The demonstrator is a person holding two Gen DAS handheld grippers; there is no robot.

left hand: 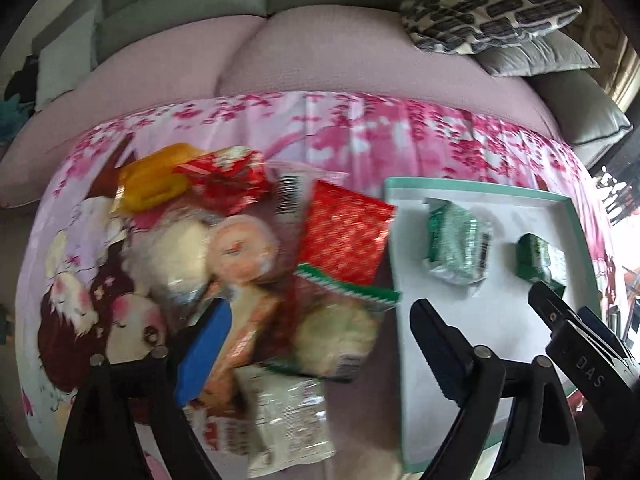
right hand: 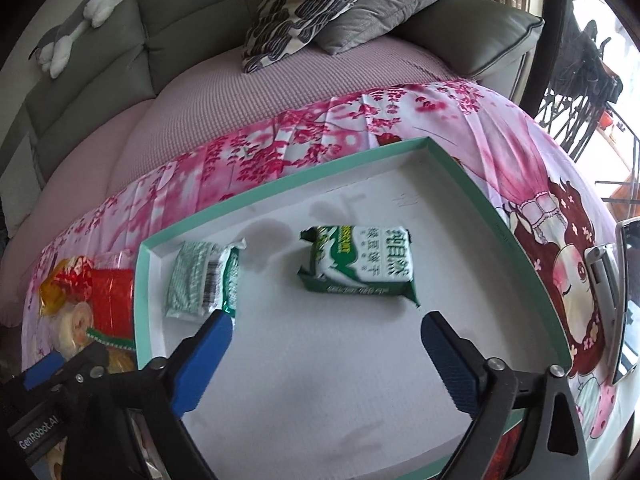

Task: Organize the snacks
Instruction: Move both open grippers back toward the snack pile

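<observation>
A green-and-white biscuit packet (right hand: 358, 266) printed "BISCUIT" with Chinese characters lies in the teal-rimmed tray (right hand: 280, 184). Right tool (right hand: 326, 338) and left tool (left hand: 320, 322) both gape wide, holding nothing.

At the right view's centre, the green-and-white foil biscuit packet (right hand: 358, 266) reads "BISCUIT"; lower left, the black gripper body (right hand: 40, 428) reads "GenRobot.AI"; in the left view's lower right, another black gripper body (left hand: 588, 368) reads "DAS".

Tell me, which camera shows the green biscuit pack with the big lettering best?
The right wrist view: the biscuit pack lies unobstructed in the tray, its printing sharp. In the left wrist view it sits small near the edge, blurred, and partly behind the right gripper.
</observation>
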